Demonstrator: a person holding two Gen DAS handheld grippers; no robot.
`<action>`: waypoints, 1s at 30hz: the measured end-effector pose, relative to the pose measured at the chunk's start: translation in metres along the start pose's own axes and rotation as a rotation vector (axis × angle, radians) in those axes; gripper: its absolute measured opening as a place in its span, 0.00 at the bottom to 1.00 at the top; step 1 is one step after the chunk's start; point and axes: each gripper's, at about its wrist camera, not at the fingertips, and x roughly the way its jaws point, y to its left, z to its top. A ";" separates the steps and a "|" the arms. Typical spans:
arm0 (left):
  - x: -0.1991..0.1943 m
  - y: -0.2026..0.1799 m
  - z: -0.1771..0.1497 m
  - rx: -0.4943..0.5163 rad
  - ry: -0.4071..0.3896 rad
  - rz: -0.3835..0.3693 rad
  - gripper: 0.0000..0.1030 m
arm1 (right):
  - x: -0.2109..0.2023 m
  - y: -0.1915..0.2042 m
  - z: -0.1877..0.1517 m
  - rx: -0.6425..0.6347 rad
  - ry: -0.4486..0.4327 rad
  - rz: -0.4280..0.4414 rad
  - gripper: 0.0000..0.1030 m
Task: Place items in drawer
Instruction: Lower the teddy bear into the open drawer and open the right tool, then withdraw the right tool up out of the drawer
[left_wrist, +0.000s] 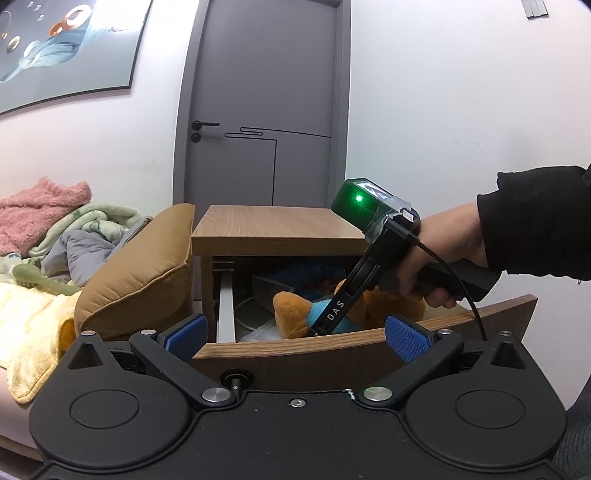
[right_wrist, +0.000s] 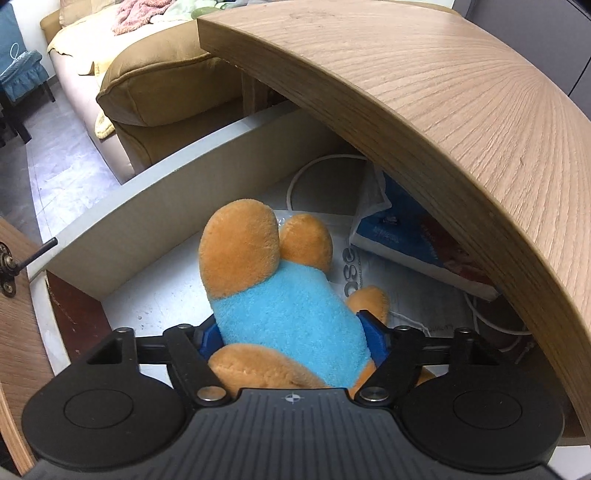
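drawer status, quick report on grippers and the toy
Right gripper shut on plush toy, low inside open drawer. Left gripper open, empty, at drawer front. Bags and cable underneath.

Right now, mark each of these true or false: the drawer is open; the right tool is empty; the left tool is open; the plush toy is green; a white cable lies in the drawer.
1. The drawer is open. True.
2. The right tool is empty. False: it is shut on the plush toy, which is inside the drawer.
3. The left tool is open. True: its blue pads stand wide apart and hold nothing.
4. The plush toy is green. False: it is orange and light blue.
5. A white cable lies in the drawer. True: it loops on the drawer floor behind the toy.
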 end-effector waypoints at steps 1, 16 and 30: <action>0.001 0.000 0.000 0.001 0.004 0.001 0.99 | -0.003 -0.001 0.000 0.003 -0.003 0.001 0.79; -0.001 -0.001 -0.003 0.013 -0.001 0.007 0.99 | -0.109 0.015 -0.018 0.114 -0.162 -0.082 1.00; -0.006 -0.006 0.000 0.014 -0.035 0.043 0.99 | -0.205 0.022 -0.081 0.311 -0.552 -0.297 1.00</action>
